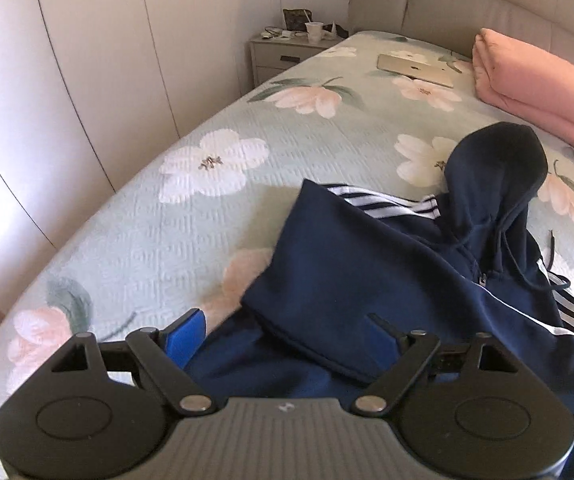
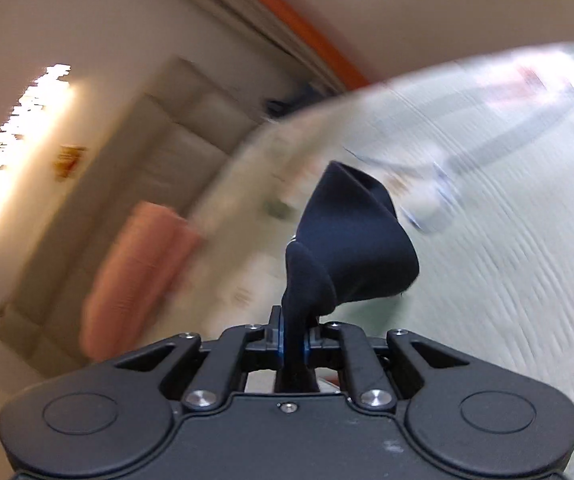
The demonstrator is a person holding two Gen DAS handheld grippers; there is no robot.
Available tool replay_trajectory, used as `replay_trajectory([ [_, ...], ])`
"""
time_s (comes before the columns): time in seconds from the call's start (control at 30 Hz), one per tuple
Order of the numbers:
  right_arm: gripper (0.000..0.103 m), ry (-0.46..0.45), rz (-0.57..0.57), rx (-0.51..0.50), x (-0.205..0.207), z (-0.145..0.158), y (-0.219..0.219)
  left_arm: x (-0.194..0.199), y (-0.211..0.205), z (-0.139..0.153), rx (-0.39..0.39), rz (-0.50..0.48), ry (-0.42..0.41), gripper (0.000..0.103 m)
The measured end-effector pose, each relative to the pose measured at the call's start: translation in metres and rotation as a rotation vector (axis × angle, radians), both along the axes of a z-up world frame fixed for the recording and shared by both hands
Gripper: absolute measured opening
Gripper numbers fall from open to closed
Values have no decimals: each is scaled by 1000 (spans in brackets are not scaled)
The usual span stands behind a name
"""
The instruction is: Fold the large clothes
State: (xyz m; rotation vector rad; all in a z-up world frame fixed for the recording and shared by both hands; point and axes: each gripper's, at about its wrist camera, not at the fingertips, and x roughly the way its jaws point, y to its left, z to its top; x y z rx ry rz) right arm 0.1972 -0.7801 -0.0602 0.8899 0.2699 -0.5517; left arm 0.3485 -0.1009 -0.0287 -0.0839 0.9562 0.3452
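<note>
Bed (image 1: pixel 135 224) bare left of hoodie (image 1: pixel 387 272); tablet (image 1: pixel 417 69), blanket (image 1: pixel 535 84) beyond. Left gripper (image 1: pixel 287 336) wide; right gripper (image 2: pixel 293 346) pinches hoodie.

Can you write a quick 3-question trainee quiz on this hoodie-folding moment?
1. True or false: the left gripper is clamped on the navy hoodie.
2. What does the right gripper pinch? A) pink blanket B) navy fabric C) tablet
3. Which flat device lies on the floral bedspread near the pink blanket?

Key: 1 false, its jaws are wide open; 2 B; 3 the tablet.
</note>
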Motion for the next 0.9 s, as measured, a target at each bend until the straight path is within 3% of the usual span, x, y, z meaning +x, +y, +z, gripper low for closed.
replay_trajectory([
  [0.1, 12, -99, 24, -43, 3, 50, 28, 7, 3, 6, 25, -19, 6, 87],
  [0.23, 12, -228, 49, -102, 4, 102, 96, 19, 14, 14, 12, -64, -12, 87],
  [0.43, 12, -360, 200, -89, 40, 131, 213, 39, 39, 28, 13, -139, -10, 87],
  [0.53, 12, -392, 303, -89, 68, 129, 273, 49, 51, 26, -3, -194, 38, 87],
  [0.67, 12, -460, 449, 42, 110, 100, 339, 47, 77, 26, -172, -267, 41, 87],
  [0.77, 12, -403, 523, 38, 142, 75, 395, 42, 96, 24, -232, -265, 30, 87],
  [0.9, 12, -296, 626, 48, 179, 30, 456, 37, 123, 20, -236, -269, 12, 87],
])
